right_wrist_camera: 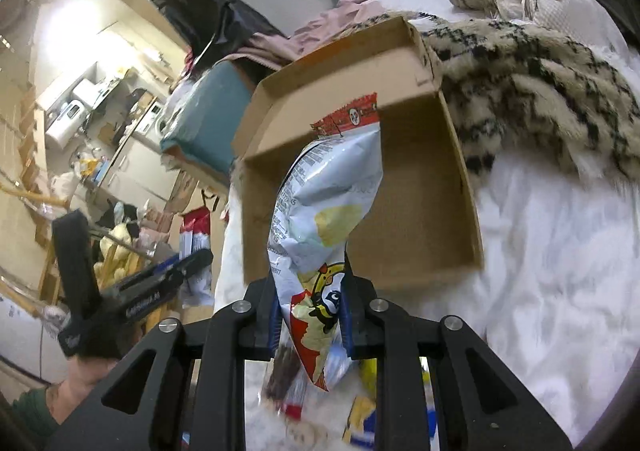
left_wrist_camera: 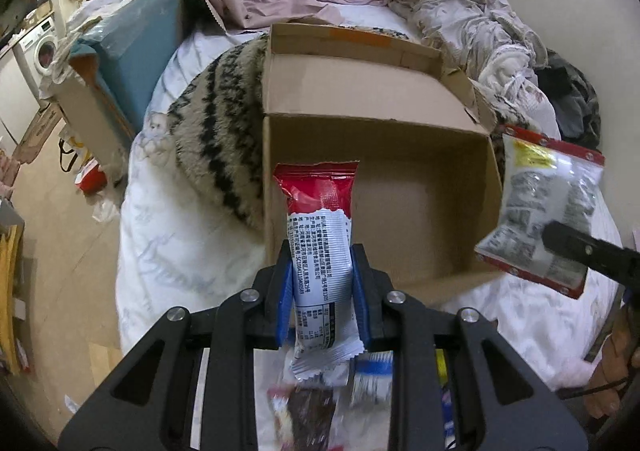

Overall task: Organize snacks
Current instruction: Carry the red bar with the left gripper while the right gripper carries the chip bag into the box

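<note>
Presently catalogued, largest item first:

1. Bed [left_wrist_camera: 520,315], white cover; a patterned fleece blanket [left_wrist_camera: 216,139] is spread at ten o'clock of the box.

2. Cardboard box [left_wrist_camera: 384,171], lid flap thrown back toward twelve o'clock, interior seen bare. It is judged the receptacle for the snacks.

3. Chip bag [right_wrist_camera: 332,203], silver with red seal, clamped at its lower part by the right gripper [right_wrist_camera: 312,315]. It is held aloft just before the box; its long axis runs six to twelve o'clock, red seal uppermost, the upper body curling.

4. Snack stick packet [left_wrist_camera: 320,235], red and white, pinched between the blue pads [left_wrist_camera: 285,291] of the left gripper [left_wrist_camera: 322,291]. Long axis six to twelve o'clock, red end pointing at the box, over its near wall.

5. Loose snacks [left_wrist_camera: 304,407], blurred, lying on the bed at six o'clock, unsorted.

Step judged in hand: both packets carried to the box. Next required: each packet is to be brought over the opening, lowered flat, and released.
</note>
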`<state>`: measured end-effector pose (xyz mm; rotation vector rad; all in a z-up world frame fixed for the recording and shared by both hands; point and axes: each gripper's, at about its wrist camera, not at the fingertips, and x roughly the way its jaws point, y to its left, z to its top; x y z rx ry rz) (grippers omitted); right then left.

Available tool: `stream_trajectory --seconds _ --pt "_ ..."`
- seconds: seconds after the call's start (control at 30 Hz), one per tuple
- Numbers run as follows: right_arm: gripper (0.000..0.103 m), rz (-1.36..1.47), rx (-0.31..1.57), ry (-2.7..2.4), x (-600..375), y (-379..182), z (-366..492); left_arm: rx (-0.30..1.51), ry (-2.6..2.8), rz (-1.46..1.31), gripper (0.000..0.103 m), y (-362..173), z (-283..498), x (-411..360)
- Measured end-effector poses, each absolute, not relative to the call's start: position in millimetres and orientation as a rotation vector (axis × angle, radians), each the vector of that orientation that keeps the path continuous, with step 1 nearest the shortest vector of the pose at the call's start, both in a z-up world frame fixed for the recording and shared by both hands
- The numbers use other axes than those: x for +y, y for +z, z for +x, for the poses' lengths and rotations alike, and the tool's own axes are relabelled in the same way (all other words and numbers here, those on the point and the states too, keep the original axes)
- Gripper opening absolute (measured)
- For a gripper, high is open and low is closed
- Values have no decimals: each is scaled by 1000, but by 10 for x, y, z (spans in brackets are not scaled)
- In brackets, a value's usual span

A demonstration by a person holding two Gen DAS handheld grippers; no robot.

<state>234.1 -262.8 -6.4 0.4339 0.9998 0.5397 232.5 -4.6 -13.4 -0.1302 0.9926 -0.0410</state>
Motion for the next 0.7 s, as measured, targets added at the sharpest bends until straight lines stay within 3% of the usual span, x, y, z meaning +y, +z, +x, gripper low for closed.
stream_trajectory --seconds 0.3,0.7 --pt "24 405 1067 520 -2524 -612 2678 990 -32 -37 22 -637 2490 -196" --pt "25 355 1125 577 -2335 -791 2798 963 -24 -93 22 -635 2552 -130"
